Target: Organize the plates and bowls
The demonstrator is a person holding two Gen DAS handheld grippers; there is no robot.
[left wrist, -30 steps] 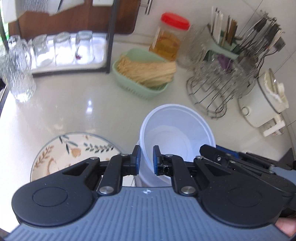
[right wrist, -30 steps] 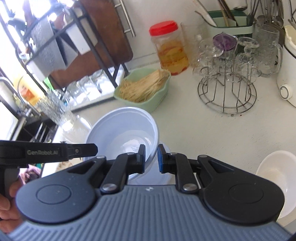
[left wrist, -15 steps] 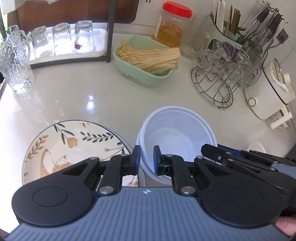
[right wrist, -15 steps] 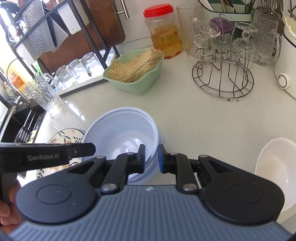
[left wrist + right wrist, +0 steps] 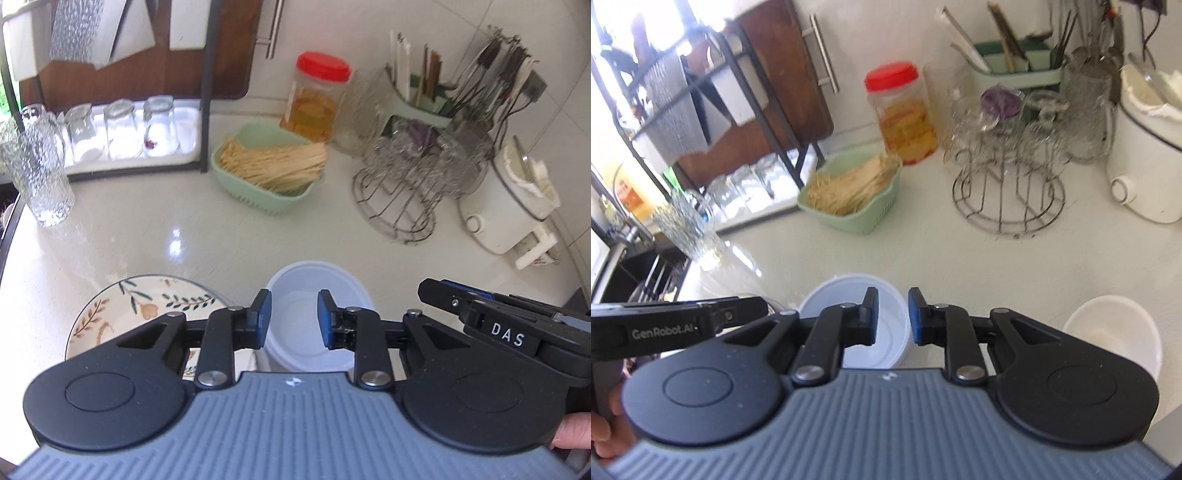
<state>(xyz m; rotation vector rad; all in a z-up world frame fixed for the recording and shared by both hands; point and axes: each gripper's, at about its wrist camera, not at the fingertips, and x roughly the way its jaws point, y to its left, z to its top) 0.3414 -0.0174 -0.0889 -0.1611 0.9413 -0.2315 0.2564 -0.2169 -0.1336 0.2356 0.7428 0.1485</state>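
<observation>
Pale blue bowl [image 5: 317, 291] beyond the jaws; cream plate [image 5: 144, 306] with green leaves and orange flowers left of them; plain white bowl [image 5: 1115, 332] to their right.

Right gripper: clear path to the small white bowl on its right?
Probably yes. The small white bowl sits alone on bare counter, nothing over it. The right gripper has nothing between its opening jaws, with the pale blue bowl below.
</observation>
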